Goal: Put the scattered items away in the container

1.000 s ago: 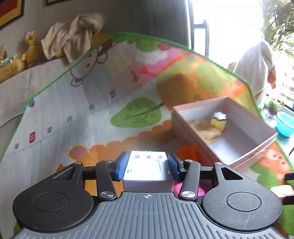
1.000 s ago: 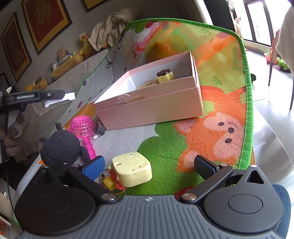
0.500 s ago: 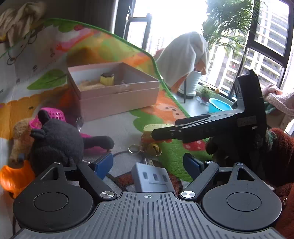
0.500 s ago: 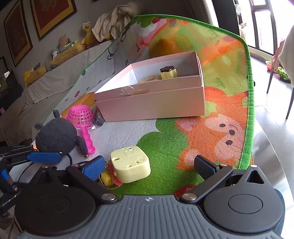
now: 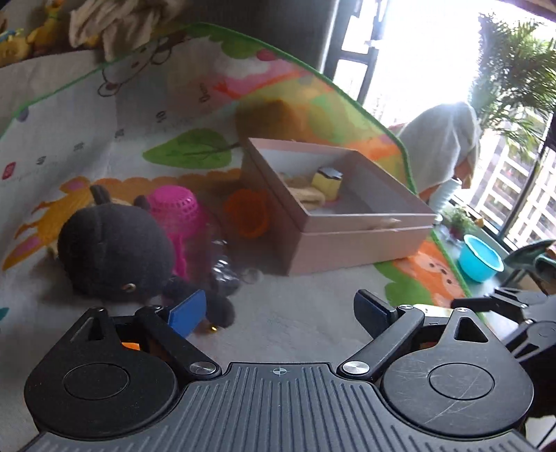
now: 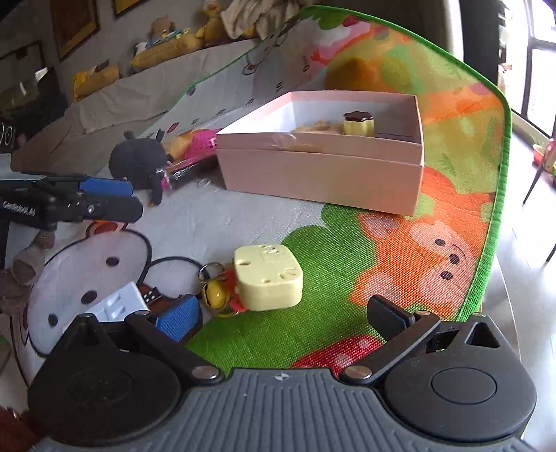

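Observation:
The pink box stands on the play mat and holds a yellow pudding toy and a tan item. My left gripper is open and empty, low over the mat in front of the box; it also shows at the left of the right wrist view. A black plush, a pink scoop and an orange toy lie left of the box. My right gripper is open over a yellow block with a bell keyring. A white adapter lies at its left finger.
The colourful mat ends in a green edge at the right, with floor beyond. A blue bowl and a covered chair stand off the mat by the window. Plush toys and cloth line the sofa behind.
My left gripper held the white adapter a second ago, opened and let it go on the mat, then swung back toward the box. My right gripper moved closer over the yellow block.

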Tool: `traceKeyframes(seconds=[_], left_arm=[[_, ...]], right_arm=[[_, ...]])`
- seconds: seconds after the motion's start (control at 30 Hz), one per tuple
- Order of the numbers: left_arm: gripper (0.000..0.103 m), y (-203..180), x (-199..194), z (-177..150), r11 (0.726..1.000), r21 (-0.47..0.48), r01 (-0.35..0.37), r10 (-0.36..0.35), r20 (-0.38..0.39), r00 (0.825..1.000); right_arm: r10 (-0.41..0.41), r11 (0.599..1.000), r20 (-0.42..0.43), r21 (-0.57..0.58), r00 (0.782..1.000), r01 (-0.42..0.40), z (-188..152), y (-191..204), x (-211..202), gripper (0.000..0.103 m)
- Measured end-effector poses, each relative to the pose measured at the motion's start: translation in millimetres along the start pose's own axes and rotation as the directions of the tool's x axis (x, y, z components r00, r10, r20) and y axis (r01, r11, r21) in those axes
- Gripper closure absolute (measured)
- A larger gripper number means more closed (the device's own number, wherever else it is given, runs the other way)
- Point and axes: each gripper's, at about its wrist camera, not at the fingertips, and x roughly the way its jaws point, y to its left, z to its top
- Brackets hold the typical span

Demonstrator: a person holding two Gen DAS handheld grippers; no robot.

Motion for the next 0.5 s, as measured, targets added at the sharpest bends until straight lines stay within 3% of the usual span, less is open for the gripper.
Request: traceKeyframes(seconds=[0.03,0.07,0.1,0.13,0.2,0.23,0.37,0.4,0.5], left_arm=[[0.006,-13,-7,-7,0.999,0.038,0.016,-0.015,-0.003,1.000],[0.005,-27,-13,-16,0.997,0.072,0.033,-0.032,-0.008,0.999],[0.005,-40,-20,-25,0.993,0.100,0.057,-0.056,-0.016,0.998],[0.004,-51,-28,-34,0.989,0.123,0.085,-0.083,-0.026,0.996],[0.003,-67,-37,-49,0.979,0.154,0.135,-0.129,-0.046,0.991],[0.003,-75,-39,-57,0.974,0.167,0.153,-0.145,-0.060,0.988],[0.002,-95,-35,-79,0.955,0.263,0.136,-0.109,-0.113,0.988],[0.002,-98,-33,-82,0.950,0.290,0.117,-0.086,-0.118,0.989],[0.002,-93,-28,-84,0.949,0.311,0.053,-0.016,-0.120,0.993]], right_arm=[[-0.037,0.998,0.009,-0.047,0.999,0.038,0,3,-4,0.000],[-0.122,0.986,0.036,-0.112,0.992,0.125,1,7,-9,0.000],[-0.221,0.958,0.084,-0.167,0.972,0.232,1,9,-13,0.000],[-0.314,0.922,0.133,-0.193,0.940,0.335,2,10,-16,0.000],[-0.478,0.832,0.222,-0.195,0.850,0.519,5,7,-20,0.000],[-0.484,0.831,0.233,-0.178,0.843,0.526,7,4,-23,0.000],[-0.305,0.948,0.170,-0.036,0.937,0.315,12,-9,-34,0.000],[-0.275,0.959,0.162,-0.030,0.948,0.283,11,-8,-34,0.000],[-0.264,0.959,0.165,-0.060,0.950,0.277,6,2,-28,0.000]])
